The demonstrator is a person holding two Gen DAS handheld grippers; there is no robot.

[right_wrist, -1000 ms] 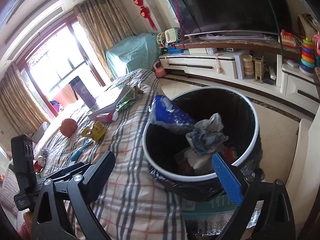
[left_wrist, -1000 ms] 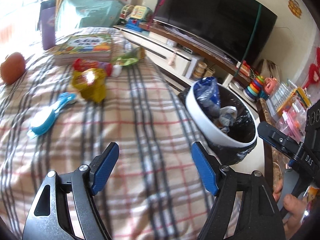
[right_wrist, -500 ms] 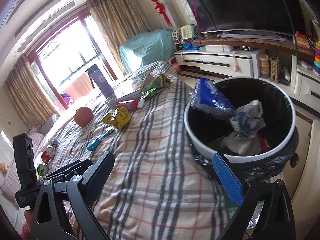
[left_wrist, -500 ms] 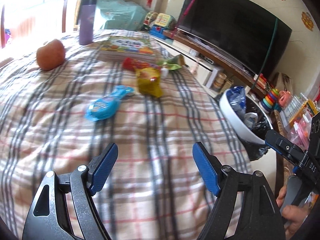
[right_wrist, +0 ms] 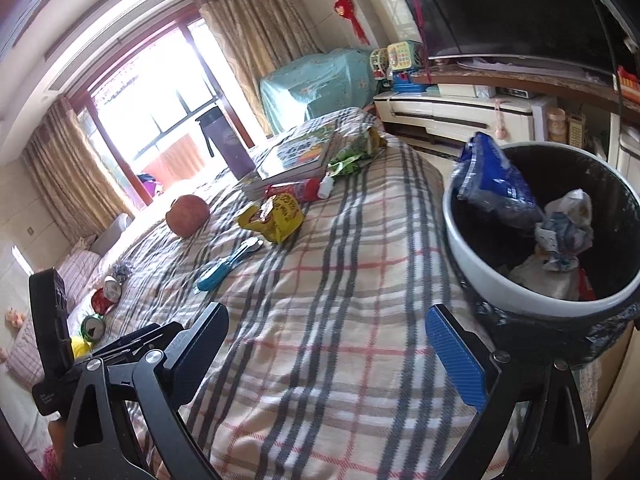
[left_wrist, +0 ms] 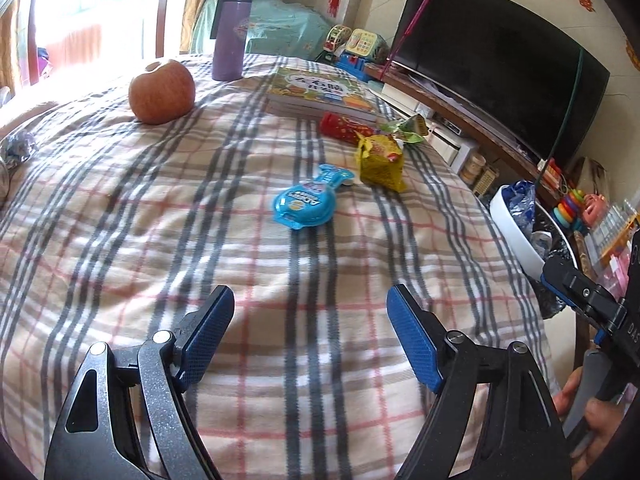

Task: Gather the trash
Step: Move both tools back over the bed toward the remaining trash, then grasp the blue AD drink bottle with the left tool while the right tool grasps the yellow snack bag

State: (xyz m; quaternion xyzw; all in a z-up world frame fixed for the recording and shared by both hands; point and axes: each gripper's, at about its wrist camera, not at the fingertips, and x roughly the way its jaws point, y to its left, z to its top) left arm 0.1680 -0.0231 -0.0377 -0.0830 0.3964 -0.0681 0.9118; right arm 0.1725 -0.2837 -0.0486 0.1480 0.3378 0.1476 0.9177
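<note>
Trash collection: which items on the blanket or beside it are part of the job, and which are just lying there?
Job: yellow snack wrapper, blue blister pack, green wrapper, red wrapper, trash bin.

Lying about: apple, books, purple flask.

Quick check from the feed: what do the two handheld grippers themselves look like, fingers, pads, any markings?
Both match: the left gripper and right gripper have black metal triangular-cutout fingers with silver pivot screws and blue textured pads. The right gripper's black body shows white "DAS" lettering. A bare hand grips it.

Bright curtained window (right_wrist: 160,112), dark television (left_wrist: 500,76) on a low cabinet (right_wrist: 460,114).
</note>
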